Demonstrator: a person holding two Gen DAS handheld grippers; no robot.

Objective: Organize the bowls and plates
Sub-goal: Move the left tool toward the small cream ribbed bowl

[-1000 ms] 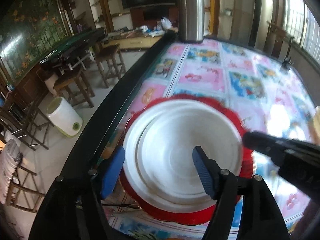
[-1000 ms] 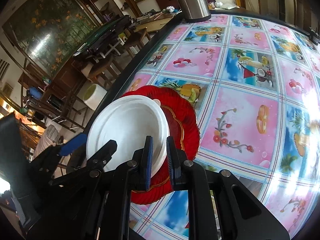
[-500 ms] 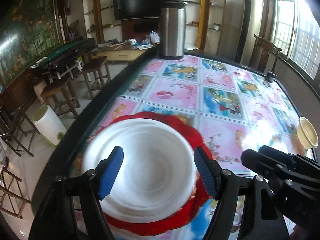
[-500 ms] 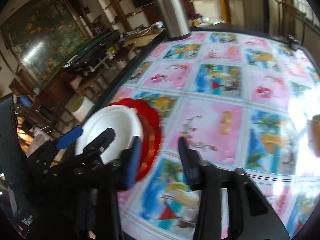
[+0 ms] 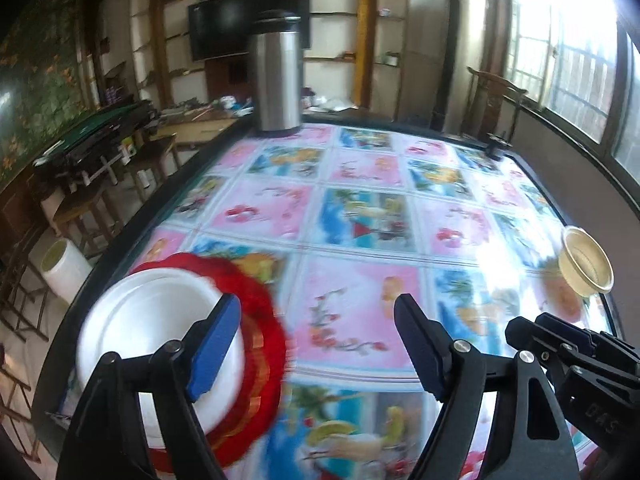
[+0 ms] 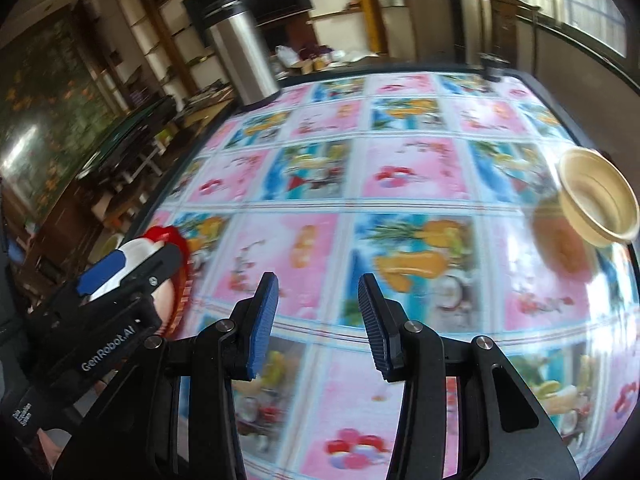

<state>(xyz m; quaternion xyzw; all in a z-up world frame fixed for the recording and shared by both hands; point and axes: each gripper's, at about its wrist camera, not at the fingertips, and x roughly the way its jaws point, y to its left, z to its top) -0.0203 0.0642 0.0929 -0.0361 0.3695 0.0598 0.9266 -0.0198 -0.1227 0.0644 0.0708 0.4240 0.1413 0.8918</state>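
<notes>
Risk lies at the table [image 5: 588,200] edge: with both hand-held grippers, left [image 5: 316,350] and right [image 6: 318,320], spread and empty, jaws lately widening, the bowl [image 6: 598,198] at the right rim could be nudged off, while the white plate [image 5: 148,320] on the red plate [image 5: 260,320] overhangs the left edge.

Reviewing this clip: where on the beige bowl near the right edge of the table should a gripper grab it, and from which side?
Probably the near rim of the beige bowl, one finger inside and one outside. It looks tipped, mouth facing the cameras, so the thin wall is exposed, and the body seems too wide to span. The right gripper, open and empty, faces it across bare tablecloth; coming from the table's middle seems easiest.
</notes>
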